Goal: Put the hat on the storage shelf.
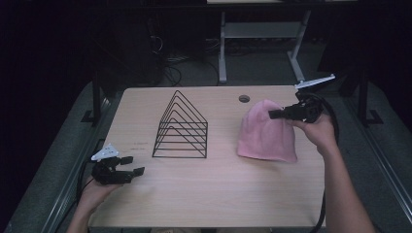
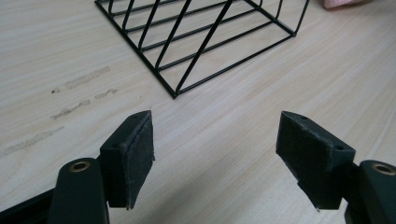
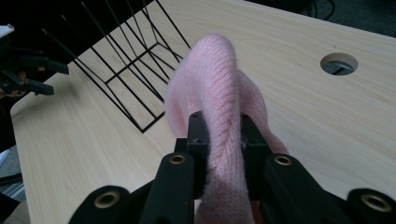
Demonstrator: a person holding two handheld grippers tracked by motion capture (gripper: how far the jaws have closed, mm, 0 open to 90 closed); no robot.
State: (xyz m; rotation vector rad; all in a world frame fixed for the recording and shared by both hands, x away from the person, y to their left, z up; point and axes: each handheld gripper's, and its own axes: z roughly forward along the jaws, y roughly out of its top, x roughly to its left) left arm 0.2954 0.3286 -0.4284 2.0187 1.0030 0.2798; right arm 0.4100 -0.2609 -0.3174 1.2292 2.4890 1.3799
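A pink knitted hat (image 1: 266, 133) lies on the right half of the wooden table (image 1: 214, 194), its top pulled up. My right gripper (image 1: 272, 114) is shut on a fold of the hat (image 3: 219, 121) near its crown, the fabric pinched between both pads. A black wire rack (image 1: 180, 127) of nested triangles stands at the table's middle. My left gripper (image 1: 132, 165) hovers open at the front left corner, a short way from the rack's corner (image 2: 175, 93), with nothing between its pads (image 2: 135, 156).
A round cable hole (image 1: 244, 99) sits in the table behind the hat. Faint scuff marks (image 2: 74, 95) streak the wood left of the rack. Desk legs and cables stand on the floor beyond the far edge.
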